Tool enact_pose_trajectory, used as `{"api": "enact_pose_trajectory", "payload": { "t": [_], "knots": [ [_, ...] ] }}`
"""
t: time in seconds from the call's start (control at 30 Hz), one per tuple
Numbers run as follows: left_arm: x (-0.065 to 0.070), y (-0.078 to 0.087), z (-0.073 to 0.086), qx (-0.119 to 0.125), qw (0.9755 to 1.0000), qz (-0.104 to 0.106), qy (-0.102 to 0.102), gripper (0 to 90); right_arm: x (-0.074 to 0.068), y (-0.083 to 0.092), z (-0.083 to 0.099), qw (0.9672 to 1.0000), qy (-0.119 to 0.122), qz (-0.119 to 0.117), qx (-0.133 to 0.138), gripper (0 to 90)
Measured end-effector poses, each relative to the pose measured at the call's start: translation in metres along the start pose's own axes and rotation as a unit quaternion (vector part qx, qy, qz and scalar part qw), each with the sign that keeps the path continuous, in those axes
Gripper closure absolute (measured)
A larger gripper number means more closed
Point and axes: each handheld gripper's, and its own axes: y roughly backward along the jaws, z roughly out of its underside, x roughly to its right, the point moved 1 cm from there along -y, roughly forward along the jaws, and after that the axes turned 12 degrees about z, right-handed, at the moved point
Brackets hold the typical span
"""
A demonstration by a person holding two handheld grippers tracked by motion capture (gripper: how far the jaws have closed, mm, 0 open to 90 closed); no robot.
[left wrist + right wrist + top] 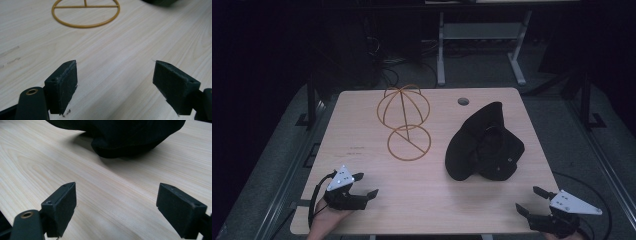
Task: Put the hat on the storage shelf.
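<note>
Left hand-held gripper [366,184] is held low at the near left table [432,200] edge, jaws apart, nothing gripped. Right hand-held gripper [532,200] likewise at near right. Black hat [484,145] lies right of centre; wire stand [404,120] is set mid-table.

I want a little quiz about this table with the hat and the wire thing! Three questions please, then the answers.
1. True or false: the black fabric cap sits on the gold wire hat stand.
2. Which is nearer the cap: A) left hand-held gripper B) right hand-held gripper?
3. Fill in: both hand-held grippers have their jaws ____.

Key
1. False; it lies apart on the light wooden table.
2. B
3. open
</note>
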Motion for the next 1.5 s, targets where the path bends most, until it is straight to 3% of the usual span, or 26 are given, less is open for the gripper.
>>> {"api": "enact_pose_trajectory", "payload": {
  "t": [0.7,0.9,1.3,1.5],
  "knots": [
    [0.015,-0.015,-0.017,-0.008,0.9989,0.037,-0.027,19.2,0.0,-0.002,-0.001,1.0,0.006,-0.006,0.002,15.9],
    [0.021,-0.027,-0.024,-0.021,0.9978,0.049,-0.04,18.5,-0.001,-0.002,-0.002,0.9999,0.007,-0.008,0.003,15.8],
    [0.033,-0.042,-0.036,-0.036,0.9955,0.073,-0.049,17.7,-0.001,-0.001,-0.003,0.9999,0.002,-0.007,0.009,15.6],
    [0.039,-0.049,-0.046,-0.042,0.9935,0.081,-0.069,17.7,0.0,-0.002,-0.003,0.9999,0.002,-0.008,0.007,15.6]
  ]
}}
